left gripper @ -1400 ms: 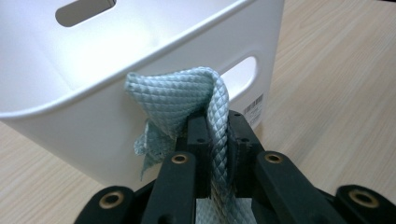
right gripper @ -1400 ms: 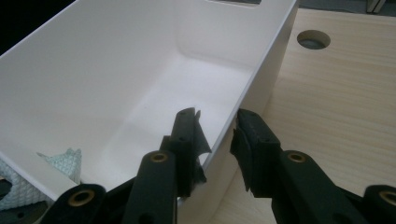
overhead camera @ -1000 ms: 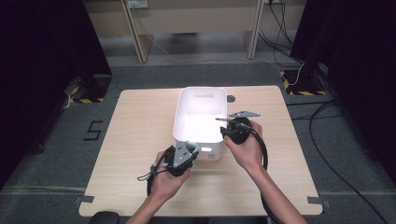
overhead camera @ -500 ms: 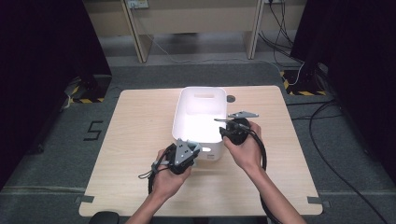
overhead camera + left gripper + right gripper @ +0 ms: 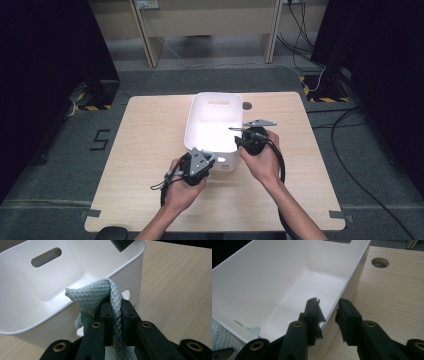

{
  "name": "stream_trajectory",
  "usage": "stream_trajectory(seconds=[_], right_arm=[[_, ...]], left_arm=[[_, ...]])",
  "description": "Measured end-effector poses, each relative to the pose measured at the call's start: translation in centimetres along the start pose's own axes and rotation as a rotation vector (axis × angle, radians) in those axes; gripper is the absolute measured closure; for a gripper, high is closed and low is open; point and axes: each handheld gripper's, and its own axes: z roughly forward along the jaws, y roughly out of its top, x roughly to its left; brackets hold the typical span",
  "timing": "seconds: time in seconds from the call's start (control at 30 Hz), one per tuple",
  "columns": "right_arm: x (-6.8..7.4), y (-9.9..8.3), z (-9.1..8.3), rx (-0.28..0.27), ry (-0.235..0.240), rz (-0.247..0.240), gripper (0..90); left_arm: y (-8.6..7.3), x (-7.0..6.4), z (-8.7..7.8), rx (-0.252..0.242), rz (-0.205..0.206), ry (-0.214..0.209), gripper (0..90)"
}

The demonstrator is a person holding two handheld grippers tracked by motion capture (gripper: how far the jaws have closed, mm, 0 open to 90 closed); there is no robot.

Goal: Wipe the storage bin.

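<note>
While the right tongs (image 5: 239, 134) are sitting at almost the same place as a second ago, over the right long wall of the white bin (image 5: 220, 107), the left tongs (image 5: 204, 167) are creeping a little closer to the near short wall of this bin, so the change between the pictures is very small. I am judging from it that the cloth is being brought toward the bin to be put inside, and that this step is only beginning, because the cloth is not yet over the rim. In the left gripper view the left tongs (image 5: 115, 312) are gripping the pale green quilted cloth (image 5: 96, 296) tightly, their jaws pressed together with the fabric squeezed between them, and one folded corner is standing up above the tips, just outside the near wall of the bin (image 5: 75, 270) and about level with its rim. In the right gripper view the right tongs (image 5: 327, 307) are parted a little and are holding nothing; their jaws are standing astride the rim of the bin (image 5: 272, 272), one inside and one outside. A small part of the cloth (image 5: 222, 338) is showing there beyond the near corner of the bin. The bin itself is standing on the wooden desk (image 5: 150, 130).
</note>
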Motion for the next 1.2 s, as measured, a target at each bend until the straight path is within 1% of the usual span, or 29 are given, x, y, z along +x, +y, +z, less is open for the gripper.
stream_trajectory(seconds=[0.27, 0.37, 0.47, 0.5, 0.57, 0.6, 0.63, 0.67, 0.83, 0.9, 0.93, 0.97, 1.03, 1.07, 1.1, 1.13, 1.17, 1.2], right_arm=[[0.1, 0.0, 0.0, -0.004, 0.001, 0.002, 70.3], [0.2, 0.0, 0.0, -0.005, -0.003, 0.004, 70.3], [0.2, 0.0, 0.0, -0.004, -0.003, 0.005, 70.2], [0.2, 0.0, 0.0, -0.005, -0.004, 0.005, 70.1], [0.2, 0.0, 0.0, -0.005, 0.001, 0.01, 69.7], [0.2, 0.0, 0.0, -0.006, 0.003, 0.011, 69.6], [0.3, 0.0, 0.0, -0.005, 0.002, 0.012, 69.5], [0.3, 0.0, 0.1, -0.007, 0.004, 0.014, 69.5], [0.1, 0.0, 0.1, -0.007, 0.005, 0.019, 69.5], [0.2, 0.0, 0.1, -0.007, 0.006, 0.022, 69.5], [0.3, 0.0, 0.1, -0.006, 0.004, 0.02, 69.5], [0.3, 0.0, 0.1, -0.006, 0.005, 0.021, 69.5], [0.2, 0.0, 0.1, -0.007, 0.006, 0.02, 69.5], [0.2, 0.0, 0.1, -0.006, 0.006, 0.019, 69.4], [0.2, 0.0, 0.1, -0.005, 0.007, 0.019, 69.5], [0.2, 0.0, 0.1, -0.006, 0.007, 0.019, 69.5], [0.2, 0.0, 0.1, -0.006, 0.007, 0.022, 69.4], [0.2, 0.0, 0.1, -0.006, 0.008, 0.02, 69.4]], left_arm=[[0.0, 0.0, 0.1, 0.002, -0.004, 0.001, 81.9], [0.0, 0.0, 0.1, 0.007, 0.002, 0.003, 81.9], [0.1, 0.1, 0.2, 0.007, -0.004, 0.002, 81.9], [0.1, 0.2, 0.3, -0.001, 0.003, 0.007, 81.9], [0.1, 0.4, 0.4, 0.001, -0.001, 0.008, 81.9], [0.1, 0.4, 0.4, 0.004, -0.018, 0.006, 81.9], [0.1, 0.5, 0.4, -0.001, -0.006, 0.009, 81.9], [0.1, 0.4, 0.4, 0.006, -0.018, 0.007, 81.9], [0.1, 0.3, 0.4, 0.008, -0.012, 0.011, 81.9], [0.0, 0.1, 0.5, 0.008, -0.009, 0.01, 81.9], [0.0, 0.2, 0.6, 0.004, 0.004, 0.013, 81.9], [-0.1, 0.1, 0.6, 0.01, -0.006, 0.009, 81.9], [-0.1, 0.0, 0.7, 0.008, -0.008, 0.007, 81.9], [-0.1, 0.0, 0.8, 0.008, 0.007, 0.007, 81.9], [-0.2, -0.2, 0.9, 0.015, -0.004, 0.003, 81.9], [-0.2, -0.1, 1.0, 0.011, 0.009, 0.005, 81.9], [-0.3, -0.1, 1.1, 0.018, 0.009, 0.001, 81.9], [-0.3, -0.2, 1.1, 0.024, -0.003, -0.003, 81.9]])
